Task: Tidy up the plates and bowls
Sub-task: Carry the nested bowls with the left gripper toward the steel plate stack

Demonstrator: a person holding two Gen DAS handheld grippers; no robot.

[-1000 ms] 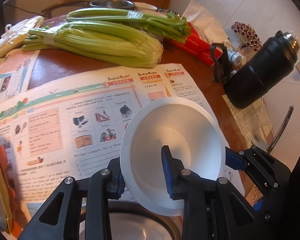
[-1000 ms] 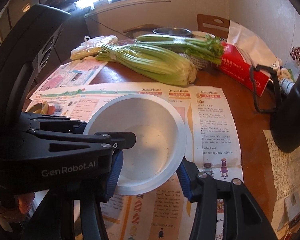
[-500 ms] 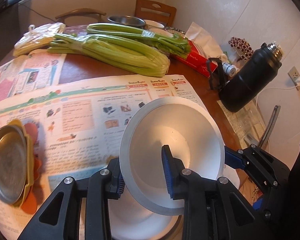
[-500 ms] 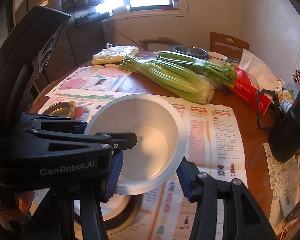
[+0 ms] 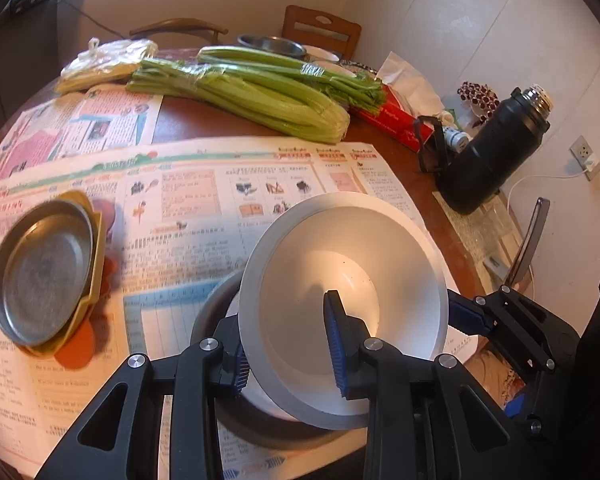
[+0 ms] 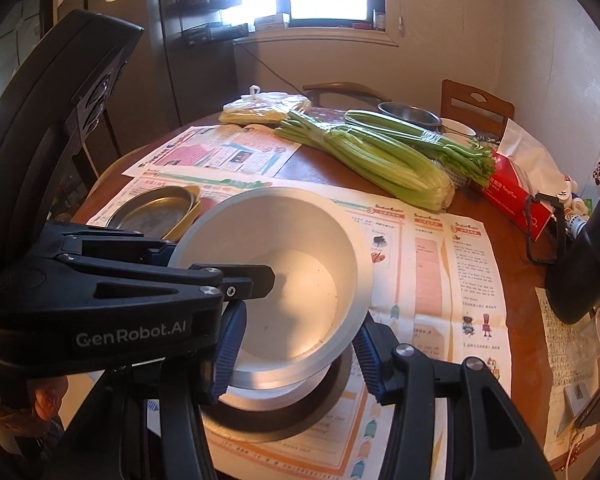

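Observation:
A white bowl [image 5: 340, 280] [image 6: 284, 264] hangs tilted above the table, held from both sides. My left gripper [image 5: 288, 354] is shut on its left wall, one blue pad inside and one outside. My right gripper [image 6: 296, 350] is shut on the opposite rim, and one of its pads [image 5: 464, 316] shows at the bowl's right edge. Directly below sits a dark round dish [image 5: 268, 436] [image 6: 284, 420] with another white bowl [image 6: 268, 394] in it, mostly hidden. A steel plate [image 5: 40, 268] [image 6: 152, 208] rests on a yellow dish at the left.
Newspaper [image 5: 188, 208] covers the round wooden table. Two celery bunches [image 5: 252, 92] lie at the back, with a steel bowl [image 6: 410, 114] and a chair behind. A red tissue box [image 6: 512, 196] and a black flask [image 5: 492, 152] stand at the right.
Both grippers have drawn back and risen slightly with the white bowl still held. The steel plate on the yellow dish and the dark dish below have come into view.

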